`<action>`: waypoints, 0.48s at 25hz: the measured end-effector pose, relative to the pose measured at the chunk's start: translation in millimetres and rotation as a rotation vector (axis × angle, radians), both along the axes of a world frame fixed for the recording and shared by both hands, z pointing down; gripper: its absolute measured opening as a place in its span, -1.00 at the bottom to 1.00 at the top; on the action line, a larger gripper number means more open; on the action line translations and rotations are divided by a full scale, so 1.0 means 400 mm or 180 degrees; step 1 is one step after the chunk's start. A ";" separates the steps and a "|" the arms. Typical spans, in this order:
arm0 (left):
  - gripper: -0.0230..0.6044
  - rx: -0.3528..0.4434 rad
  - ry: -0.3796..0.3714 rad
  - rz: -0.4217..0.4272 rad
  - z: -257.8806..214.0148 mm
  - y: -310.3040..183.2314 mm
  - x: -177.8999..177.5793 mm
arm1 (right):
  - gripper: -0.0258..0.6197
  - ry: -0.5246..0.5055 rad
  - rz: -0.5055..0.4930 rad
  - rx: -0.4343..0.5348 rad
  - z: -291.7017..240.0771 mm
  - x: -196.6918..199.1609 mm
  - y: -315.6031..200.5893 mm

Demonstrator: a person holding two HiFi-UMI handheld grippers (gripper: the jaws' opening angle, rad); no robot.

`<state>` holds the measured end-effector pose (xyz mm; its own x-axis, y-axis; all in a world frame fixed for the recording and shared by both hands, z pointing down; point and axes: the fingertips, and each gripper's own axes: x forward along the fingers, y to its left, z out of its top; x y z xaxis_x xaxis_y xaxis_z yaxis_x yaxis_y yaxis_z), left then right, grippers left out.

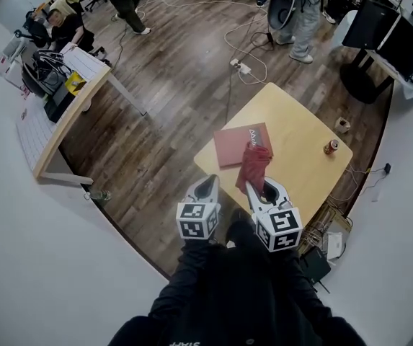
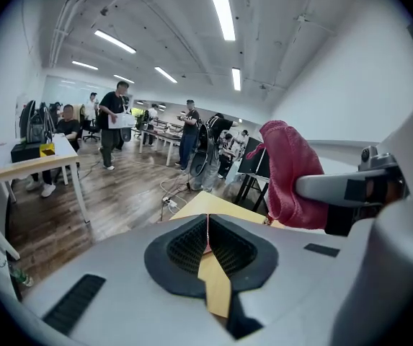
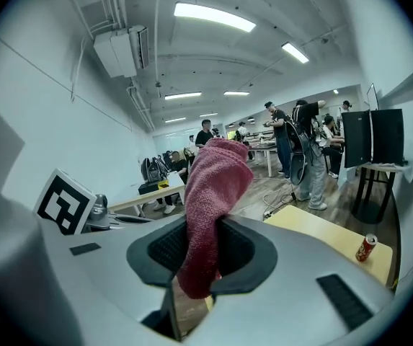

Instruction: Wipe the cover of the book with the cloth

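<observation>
The red book (image 1: 236, 145) lies flat on the light wooden table (image 1: 300, 164), near its left edge. A dark pink cloth (image 1: 254, 164) hangs over the book's near right corner, with my right gripper (image 1: 262, 187) shut on its lower end. In the right gripper view the cloth (image 3: 213, 193) stands up out of the closed jaws of the right gripper (image 3: 202, 254). My left gripper (image 1: 207, 186) hovers off the table's near left edge, shut and empty. Its jaws meet in a thin line in the left gripper view (image 2: 207, 231), where the cloth (image 2: 289, 175) shows at right.
A drinks can (image 1: 331, 147) and a small roll (image 1: 343, 125) stand at the table's right side. Cables and a power strip (image 1: 243, 68) lie on the wood floor beyond. A long desk (image 1: 69, 114) is at the left, monitors (image 1: 386, 31) at the far right, people at the back.
</observation>
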<state>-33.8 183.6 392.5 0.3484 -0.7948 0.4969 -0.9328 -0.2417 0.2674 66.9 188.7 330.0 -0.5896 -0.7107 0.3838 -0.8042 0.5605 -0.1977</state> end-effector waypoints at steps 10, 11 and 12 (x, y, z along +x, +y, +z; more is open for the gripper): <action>-0.81 -0.0304 -0.0106 -0.0092 0.113 -0.096 0.018 | -0.60 -0.0127 -0.0080 -0.0276 0.091 0.050 -0.112; -0.81 -0.0327 -0.0116 -0.0100 0.122 -0.102 0.015 | -0.60 -0.0137 -0.0074 -0.0306 0.100 0.051 -0.119; -0.81 -0.0350 -0.0124 -0.0109 0.131 -0.109 0.010 | -0.60 -0.0143 -0.0070 -0.0338 0.110 0.050 -0.126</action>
